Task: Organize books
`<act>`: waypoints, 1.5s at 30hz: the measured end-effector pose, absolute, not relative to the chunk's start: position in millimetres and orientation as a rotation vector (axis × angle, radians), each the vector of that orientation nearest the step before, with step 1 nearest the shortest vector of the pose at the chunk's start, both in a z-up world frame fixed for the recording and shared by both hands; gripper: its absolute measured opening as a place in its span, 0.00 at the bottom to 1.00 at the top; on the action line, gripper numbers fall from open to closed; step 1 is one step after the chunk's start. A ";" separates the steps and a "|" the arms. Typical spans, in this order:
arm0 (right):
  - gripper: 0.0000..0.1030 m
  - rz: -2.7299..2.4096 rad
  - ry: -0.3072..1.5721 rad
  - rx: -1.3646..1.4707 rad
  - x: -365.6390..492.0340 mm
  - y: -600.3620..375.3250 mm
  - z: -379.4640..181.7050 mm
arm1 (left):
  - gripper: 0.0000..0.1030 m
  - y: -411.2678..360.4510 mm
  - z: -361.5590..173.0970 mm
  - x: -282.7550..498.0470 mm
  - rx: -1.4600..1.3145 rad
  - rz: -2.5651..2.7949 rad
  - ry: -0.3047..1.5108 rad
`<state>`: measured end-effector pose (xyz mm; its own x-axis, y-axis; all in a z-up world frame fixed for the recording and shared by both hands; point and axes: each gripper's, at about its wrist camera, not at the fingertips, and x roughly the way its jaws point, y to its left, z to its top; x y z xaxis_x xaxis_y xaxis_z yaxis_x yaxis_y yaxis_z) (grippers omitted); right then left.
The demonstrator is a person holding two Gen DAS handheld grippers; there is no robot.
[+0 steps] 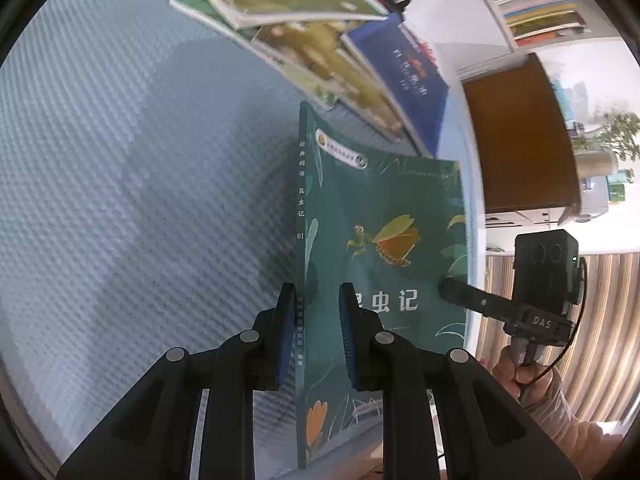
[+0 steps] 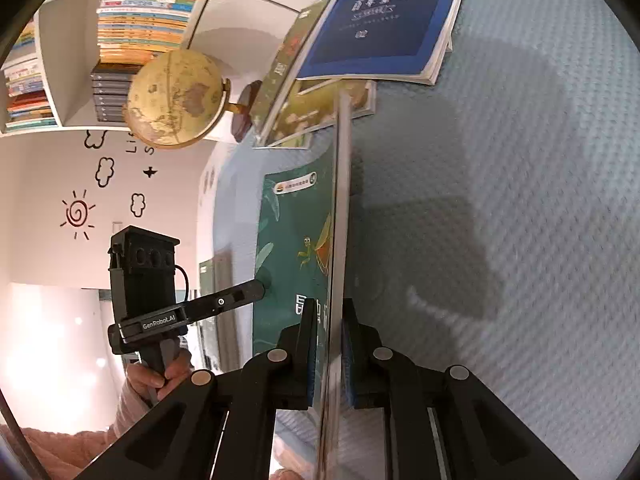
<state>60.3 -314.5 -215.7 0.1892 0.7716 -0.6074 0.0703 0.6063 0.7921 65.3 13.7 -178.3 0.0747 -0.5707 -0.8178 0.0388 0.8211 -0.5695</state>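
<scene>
Blue textured desk [image 1: 120,200] below me; my left tongs [image 1: 316,340] clench the green book [image 1: 384,220] at its spine, right tongs [image 2: 330,356] clench its page edge, long axis running toward the book pile [image 1: 320,40] ahead.

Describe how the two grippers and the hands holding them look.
Both grippers, left and right, are matte black with silver pivot pins and blue ribbed pads. Each carries a boxy black camera block with a thin cable. The hands wear pinkish sleeves.
</scene>
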 end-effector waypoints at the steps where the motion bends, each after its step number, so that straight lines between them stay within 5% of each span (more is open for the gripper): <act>1: 0.12 0.577 1.311 0.805 58.5 -313.2 -212.7 | 0.17 15.0 -174.6 63.9 -0.465 -0.489 1.426; 33: 0.13 0.773 1.272 0.738 29.6 -182.7 -128.8 | 0.19 129.1 -95.6 2.6 -0.559 -0.357 1.251; 45: 0.14 0.810 1.322 0.678 36.5 -105.4 -142.3 | 0.19 194.6 -96.9 -9.7 -0.559 -0.296 1.233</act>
<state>36.5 -105.4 -142.3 0.0588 0.8261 -0.5605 -0.1241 0.5632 0.8170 -9.7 194.6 -96.9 0.3169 -0.5023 -0.8045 -0.0830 0.8303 -0.5511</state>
